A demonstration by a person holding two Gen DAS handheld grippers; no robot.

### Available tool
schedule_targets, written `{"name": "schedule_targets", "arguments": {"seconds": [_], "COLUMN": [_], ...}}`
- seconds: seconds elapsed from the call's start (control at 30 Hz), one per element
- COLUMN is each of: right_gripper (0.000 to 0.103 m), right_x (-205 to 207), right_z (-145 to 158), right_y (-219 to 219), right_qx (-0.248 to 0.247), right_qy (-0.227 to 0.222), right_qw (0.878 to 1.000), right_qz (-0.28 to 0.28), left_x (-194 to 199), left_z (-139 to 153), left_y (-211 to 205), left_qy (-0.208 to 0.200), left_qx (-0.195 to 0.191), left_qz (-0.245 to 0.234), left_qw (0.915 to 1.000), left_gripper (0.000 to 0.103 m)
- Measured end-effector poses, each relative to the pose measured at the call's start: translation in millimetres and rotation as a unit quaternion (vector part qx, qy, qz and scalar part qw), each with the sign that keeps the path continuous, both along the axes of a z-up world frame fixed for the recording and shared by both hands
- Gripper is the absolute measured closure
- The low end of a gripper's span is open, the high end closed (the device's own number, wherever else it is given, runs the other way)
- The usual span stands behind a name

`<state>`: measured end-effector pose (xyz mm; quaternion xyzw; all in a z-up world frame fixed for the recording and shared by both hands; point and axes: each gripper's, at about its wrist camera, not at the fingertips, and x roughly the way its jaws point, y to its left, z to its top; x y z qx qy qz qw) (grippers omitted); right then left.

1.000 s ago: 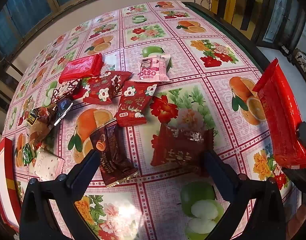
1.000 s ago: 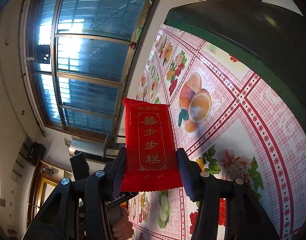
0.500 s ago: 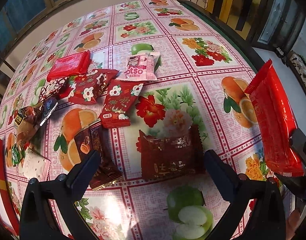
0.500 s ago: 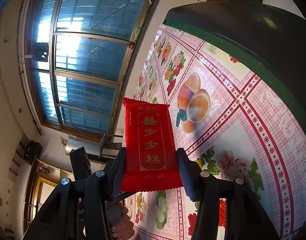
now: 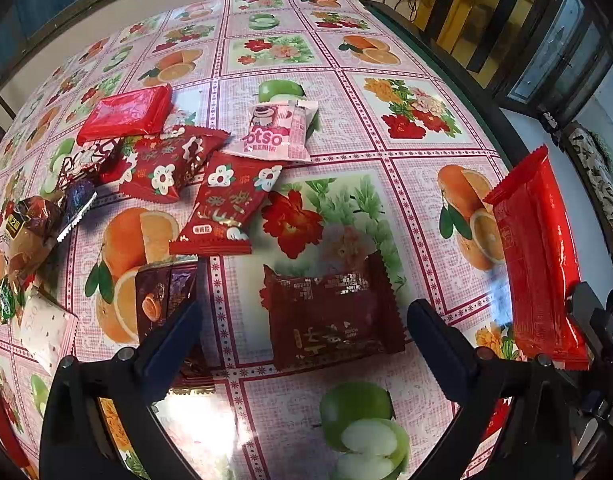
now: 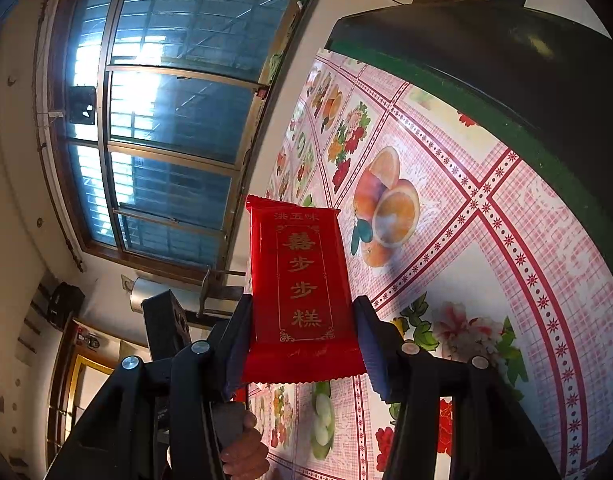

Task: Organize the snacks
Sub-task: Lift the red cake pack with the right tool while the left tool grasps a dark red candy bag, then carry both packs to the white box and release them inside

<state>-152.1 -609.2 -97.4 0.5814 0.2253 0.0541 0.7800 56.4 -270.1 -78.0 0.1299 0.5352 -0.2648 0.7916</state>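
Observation:
My left gripper [image 5: 302,320] is open, pointing steeply down over a dark red snack packet [image 5: 330,316] that lies flat on the table between its fingers, untouched by either. A dark brown packet [image 5: 162,300] lies partly under the left finger. In the right wrist view my right gripper [image 6: 302,336] is shut on a long bright red packet with gold characters [image 6: 302,296], held upright above the table. The same red packet [image 5: 538,256] shows at the right edge of the left wrist view.
Several more snacks lie at the back left on the fruit-patterned tablecloth [image 5: 406,216]: two red flowered packets [image 5: 226,204], a pink packet [image 5: 278,132], a plain red packet [image 5: 126,114], small sweets [image 5: 30,224]. The table's dark edge [image 5: 438,44] runs along the right. A hand [image 6: 242,452] grips the other tool.
My left gripper has tilted further down and drawn closer over the dark red packet, which now sits squarely between its fingers. The right gripper with its red packet has stayed still.

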Motion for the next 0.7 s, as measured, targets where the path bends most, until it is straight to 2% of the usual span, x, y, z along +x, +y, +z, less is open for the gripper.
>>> {"name": "schedule_targets", "arguments": {"seconds": [0.07,0.13,0.27,0.33,0.53,0.7], "right_gripper": [0.05,0.05,0.05,0.05,0.05,0.05], "right_x": [0.3,0.3,0.3,0.4,0.2,0.5], "right_z": [-0.1,-0.1,0.1,0.4,0.6,0.5], "right_y": [0.3,0.4,1.3,1.9,2.8,3.9], "right_qx": [0.0,-0.001,0.0,0.0,-0.001,-0.004], "right_qy": [0.0,0.0,0.0,0.0,0.0,0.001], "right_qw": [1.0,1.0,1.0,1.0,1.0,1.0], "right_qz": [0.001,0.001,0.001,0.001,0.002,0.004], "left_x": [0.4,-0.2,-3.8,-4.4,-5.5,-3.2], "left_z": [-1.0,-3.8,-4.5,-3.2,0.5,7.3], "left_y": [-1.1,-2.1,-3.9,-2.3,6.6,18.4], "left_qy": [0.003,0.009,-0.008,-0.011,-0.006,-0.001], "left_qx": [0.0,0.002,0.015,0.01,-0.013,-0.042], "left_qz": [-0.003,-0.007,-0.011,-0.012,-0.012,-0.005], "left_qw": [1.0,0.9999,0.9998,0.9998,0.9998,0.9991], "left_gripper": [0.003,0.017,0.033,0.043,0.054,0.058]}}
